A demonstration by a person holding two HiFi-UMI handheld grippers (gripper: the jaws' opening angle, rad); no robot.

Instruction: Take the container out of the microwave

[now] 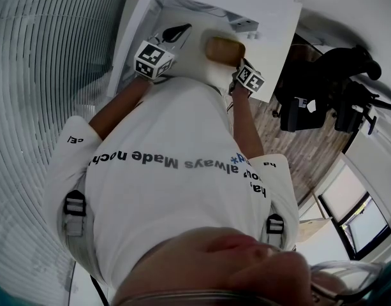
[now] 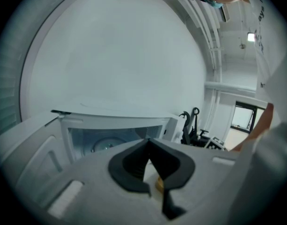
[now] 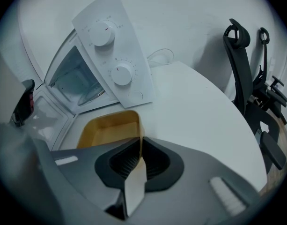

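Note:
The amber, see-through container [image 3: 106,131] is outside the white microwave [image 3: 110,60], just in front of its two-knob panel and low over the white table [image 3: 199,111]. My right gripper [image 3: 139,142] is shut on the container's near right rim wall. In the head view the container [image 1: 224,48] shows beyond the right gripper [image 1: 240,67]. My left gripper [image 1: 173,37] is held to the left of the container, its jaws meeting at the tips with nothing held. The left gripper [image 2: 149,145] points at the open microwave cavity [image 2: 110,142], where the glass turntable shows.
The microwave door [image 3: 45,121] hangs open to the left of the container. Black office chairs [image 3: 248,69] stand beyond the table's right edge. A power cord [image 3: 159,56] lies behind the microwave. The person's white shirt [image 1: 176,164] fills most of the head view.

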